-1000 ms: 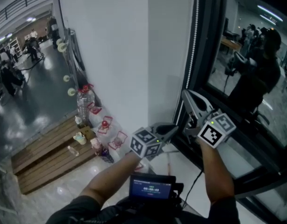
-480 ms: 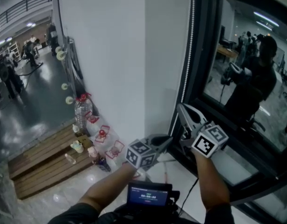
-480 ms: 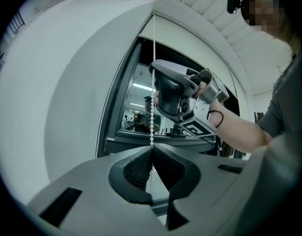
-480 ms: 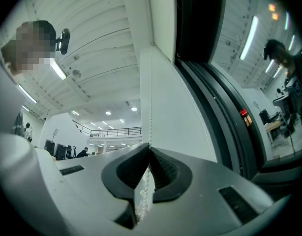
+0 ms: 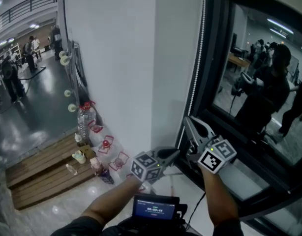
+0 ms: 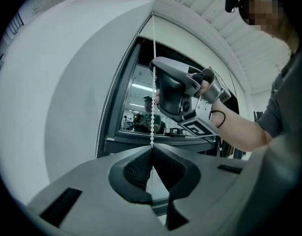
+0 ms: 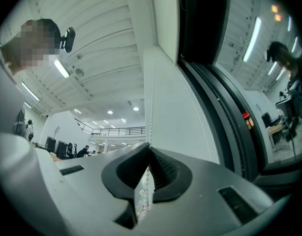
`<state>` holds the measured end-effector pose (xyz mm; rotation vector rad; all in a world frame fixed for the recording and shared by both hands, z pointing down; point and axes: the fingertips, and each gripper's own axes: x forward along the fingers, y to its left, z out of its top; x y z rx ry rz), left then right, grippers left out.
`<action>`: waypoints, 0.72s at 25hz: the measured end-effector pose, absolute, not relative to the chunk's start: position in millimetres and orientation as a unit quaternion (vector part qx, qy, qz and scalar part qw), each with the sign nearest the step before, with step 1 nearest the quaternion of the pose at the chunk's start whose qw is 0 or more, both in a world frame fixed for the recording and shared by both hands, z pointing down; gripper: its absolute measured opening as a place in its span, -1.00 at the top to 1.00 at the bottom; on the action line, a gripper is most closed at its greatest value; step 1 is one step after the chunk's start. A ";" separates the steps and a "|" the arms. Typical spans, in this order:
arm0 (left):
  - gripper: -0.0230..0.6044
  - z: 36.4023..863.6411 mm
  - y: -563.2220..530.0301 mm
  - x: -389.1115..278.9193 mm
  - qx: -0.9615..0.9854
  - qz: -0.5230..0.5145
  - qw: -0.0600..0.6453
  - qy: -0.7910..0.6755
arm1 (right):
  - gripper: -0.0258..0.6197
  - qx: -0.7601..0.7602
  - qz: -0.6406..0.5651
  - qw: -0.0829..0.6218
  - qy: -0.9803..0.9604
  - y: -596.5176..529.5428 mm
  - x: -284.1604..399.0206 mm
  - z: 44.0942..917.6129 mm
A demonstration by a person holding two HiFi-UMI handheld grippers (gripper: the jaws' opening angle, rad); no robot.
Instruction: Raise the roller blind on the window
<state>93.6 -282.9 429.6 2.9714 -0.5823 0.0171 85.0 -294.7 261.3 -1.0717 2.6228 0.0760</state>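
A white bead chain (image 5: 198,58) hangs down the left side of the dark window frame (image 5: 217,48). My left gripper (image 5: 176,153) points at it from the left, low down. In the left gripper view the jaws (image 6: 152,149) are shut on the bead chain (image 6: 153,107). My right gripper (image 5: 186,119) is just above it and tilts upward. Its jaws (image 7: 149,145) are shut on the bead chain (image 7: 150,117) too. The right gripper (image 6: 175,90) shows in the left gripper view, higher on the same chain. A white sheet (image 6: 195,58), seemingly the blind, covers the upper glass.
A white wall (image 5: 116,58) stands left of the window. On the floor by it are a water bottle (image 5: 85,119), small red items (image 5: 107,144) and a wooden platform (image 5: 43,173). People stand far off at the left (image 5: 11,77). The glass (image 5: 259,87) reflects a person.
Both grippers and the scene around them sit slightly lower and further left in the head view. Both grips on the chain look unchanged.
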 end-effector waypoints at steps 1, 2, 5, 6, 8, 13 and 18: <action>0.93 431.9 -283.1 93.1 0.980 0.008 0.058 -0.193 | 0.90 -0.376 0.027 0.152 0.914 -293.7 84.2 264.2; 0.93 434.4 -283.3 93.1 0.979 0.011 0.058 -0.194 | 0.90 -0.377 0.026 0.149 0.914 -293.6 84.0 268.1; 0.93 446.7 -284.1 94.2 0.978 0.028 0.059 -0.196 | 0.91 -0.379 0.015 0.141 0.914 -294.8 87.2 283.2; 0.93 453.1 -284.3 94.2 0.978 0.034 0.062 -0.197 | 0.91 -0.380 0.011 0.138 0.915 -295.0 88.7 289.5; 0.93 464.9 -284.7 95.6 0.977 0.041 0.069 -0.199 | 0.91 -0.384 0.003 0.129 0.914 -294.9 91.3 303.6; 0.93 508.3 -287.5 98.3 0.972 0.078 0.078 -0.206 | 0.91 -0.394 -0.029 0.103 0.913 -295.1 91.3 346.2; 0.93 540.5 -286.8 98.8 0.968 0.104 0.095 -0.205 | 0.91 -0.395 -0.054 0.086 0.913 -297.6 92.6 379.0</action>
